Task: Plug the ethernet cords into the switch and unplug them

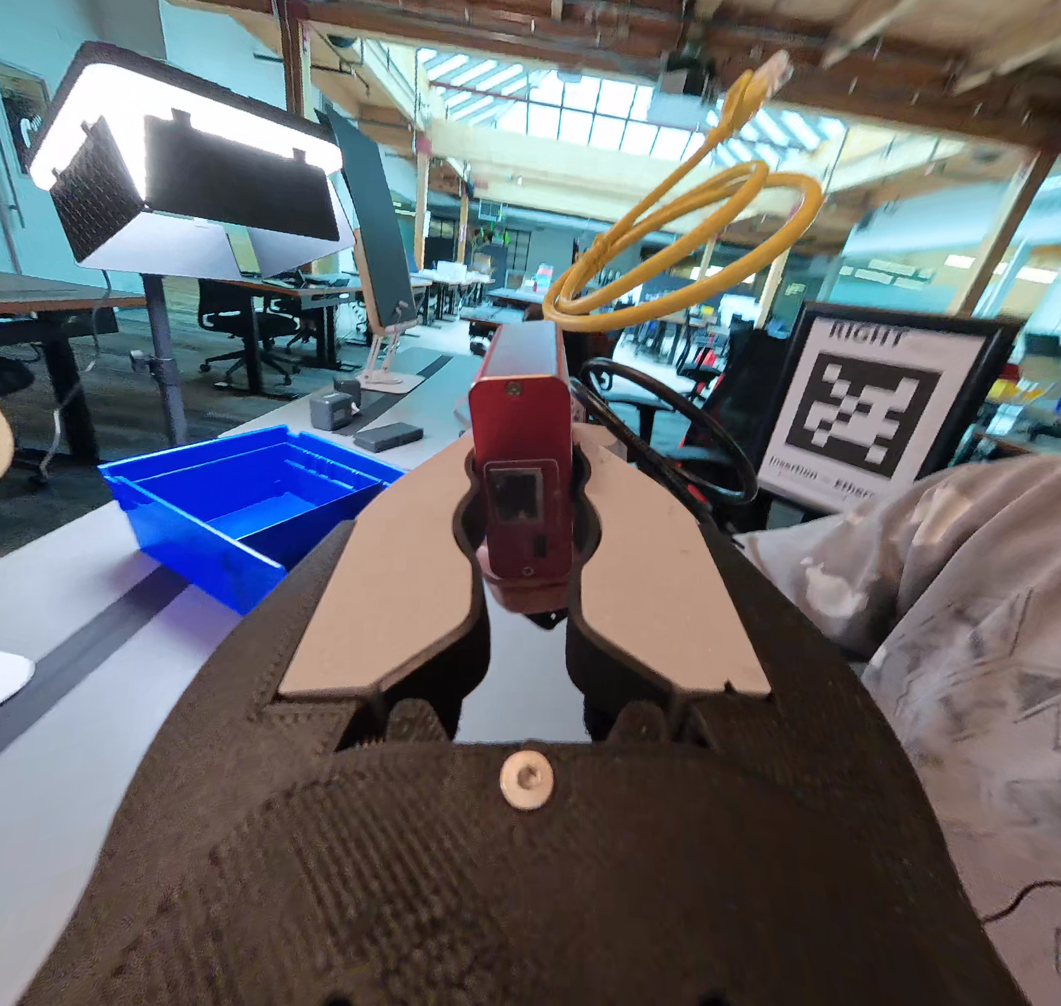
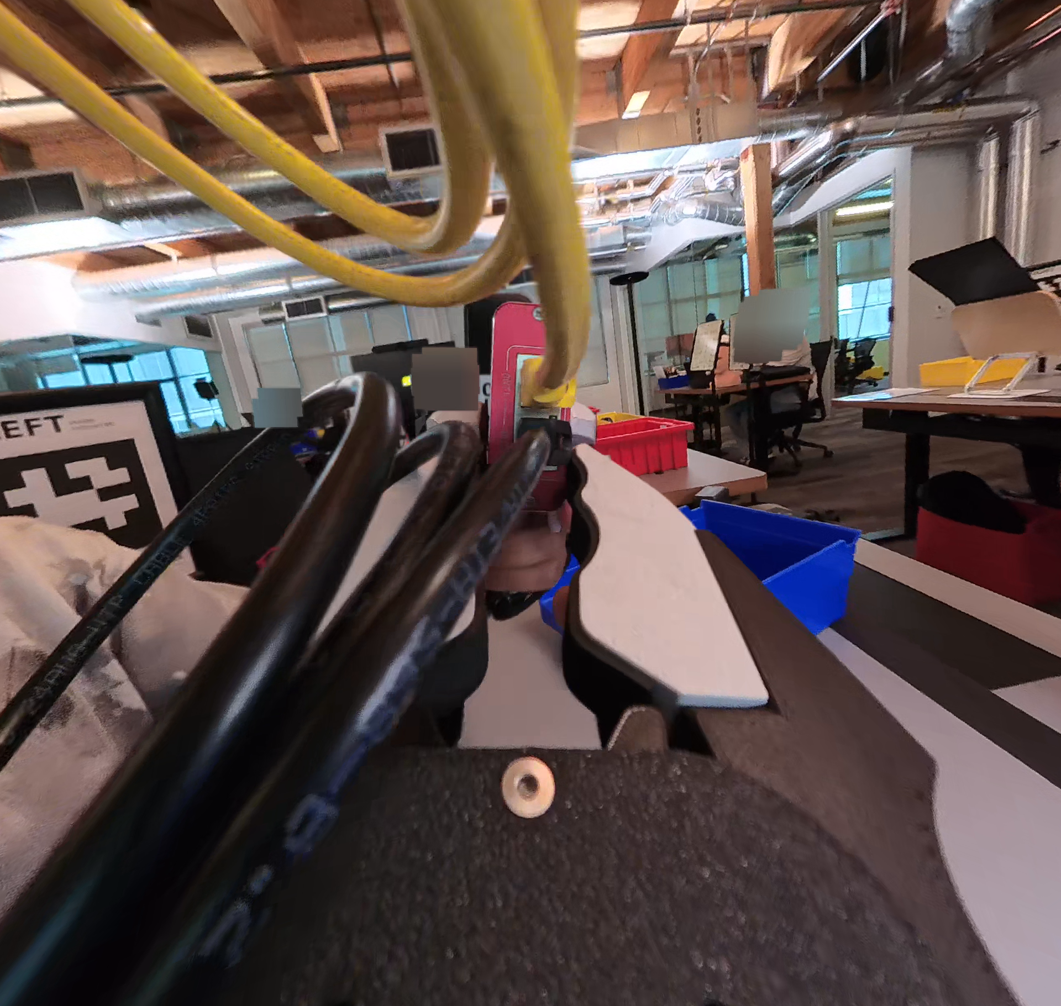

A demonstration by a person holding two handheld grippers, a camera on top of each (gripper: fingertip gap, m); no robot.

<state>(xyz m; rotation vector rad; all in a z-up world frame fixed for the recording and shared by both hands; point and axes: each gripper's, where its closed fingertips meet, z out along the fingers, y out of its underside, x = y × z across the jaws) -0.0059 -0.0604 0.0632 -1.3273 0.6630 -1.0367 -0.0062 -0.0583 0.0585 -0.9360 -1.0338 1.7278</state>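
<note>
Left claw [image 1: 525, 525] clamps red switch [image 1: 519, 462] end-on; right claw [image 2: 519, 496] pinches black cord [image 2: 344, 548] plug at port, below plugged yellow cord [image 2: 551, 289].

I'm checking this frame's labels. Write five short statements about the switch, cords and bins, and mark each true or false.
1. The left gripper is clamped on the red metal box-shaped switch. True.
2. The coiled yellow ethernet cord lies loose in a bin. False: one end is plugged into the switch, and its loops hang in the air.
3. A blue plastic bin sits on the white table. True.
4. The coiled black ethernet cord lies apart from the right gripper. False: its connector sits at the gripper's tips, against the switch.
5. The blue bin holds cords. False: what shows of its inside is bare.
</note>
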